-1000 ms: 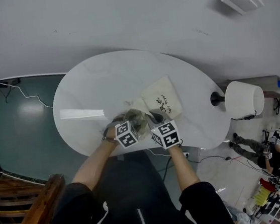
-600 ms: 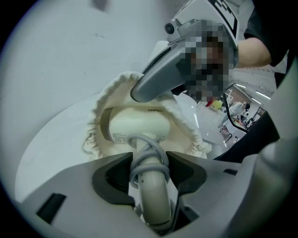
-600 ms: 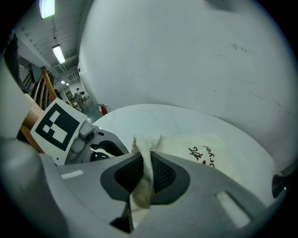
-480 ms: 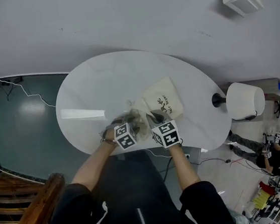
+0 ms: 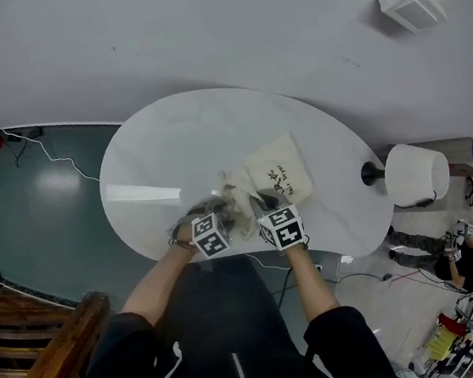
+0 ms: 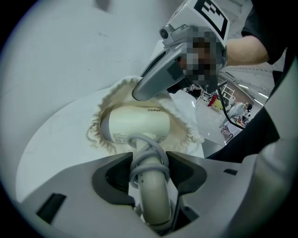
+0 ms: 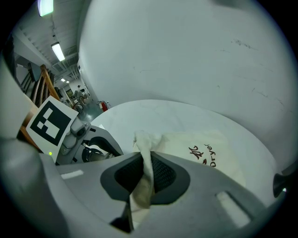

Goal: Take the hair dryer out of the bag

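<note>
The left hand-held gripper (image 6: 148, 171) has drawn slightly away from the bag (image 5: 279, 170), jaws clamped on the dryer (image 6: 135, 123) handle. The dryer barrel sits in the bag mouth, on the tabletop (image 5: 179, 139). The right hand-held gripper (image 7: 148, 174) pinches the bag rim.

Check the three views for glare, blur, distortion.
Head view: light strip reflected on the table, wide-angle warp at the edges. Left gripper view: fisheye, dark corners, hair dryer sharp. Right gripper view: same vignette, bag print readable.
</note>
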Motion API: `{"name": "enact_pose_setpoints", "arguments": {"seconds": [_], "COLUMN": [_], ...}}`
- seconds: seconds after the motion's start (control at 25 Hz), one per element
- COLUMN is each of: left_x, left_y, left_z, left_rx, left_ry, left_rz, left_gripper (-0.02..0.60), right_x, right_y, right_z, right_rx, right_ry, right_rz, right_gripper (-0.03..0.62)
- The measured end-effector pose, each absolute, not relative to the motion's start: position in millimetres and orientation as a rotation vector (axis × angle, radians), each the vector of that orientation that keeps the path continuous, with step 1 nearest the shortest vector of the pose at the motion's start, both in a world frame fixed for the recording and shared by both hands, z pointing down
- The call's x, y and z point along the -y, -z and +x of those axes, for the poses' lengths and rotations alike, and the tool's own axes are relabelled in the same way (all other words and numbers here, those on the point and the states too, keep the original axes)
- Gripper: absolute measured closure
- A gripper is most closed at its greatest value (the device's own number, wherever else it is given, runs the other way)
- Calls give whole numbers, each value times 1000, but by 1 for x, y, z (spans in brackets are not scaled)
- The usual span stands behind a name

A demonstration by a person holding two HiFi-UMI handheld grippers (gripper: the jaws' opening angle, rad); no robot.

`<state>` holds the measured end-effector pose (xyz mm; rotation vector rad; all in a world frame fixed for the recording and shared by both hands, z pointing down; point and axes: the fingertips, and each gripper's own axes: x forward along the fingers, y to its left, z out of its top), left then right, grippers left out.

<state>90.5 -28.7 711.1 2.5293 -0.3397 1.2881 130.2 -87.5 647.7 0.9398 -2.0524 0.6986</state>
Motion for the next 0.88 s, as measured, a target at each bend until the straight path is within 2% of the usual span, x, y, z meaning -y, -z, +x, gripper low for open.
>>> {"name": "enact_pose_setpoints", "arguments": {"seconds": [0.88], "left_x": [16], "left_y": [-705], "left_z": [62], "left_rx": [396], "left_ry": [-1287], "left_rz": [2510], "left_gripper": [356], "right_x": [91], "right_y": [-655], "right_z": [122], "right_rx": [2041], "right_ry": [-689], "right_rz": [910], "right_gripper": [566]}}
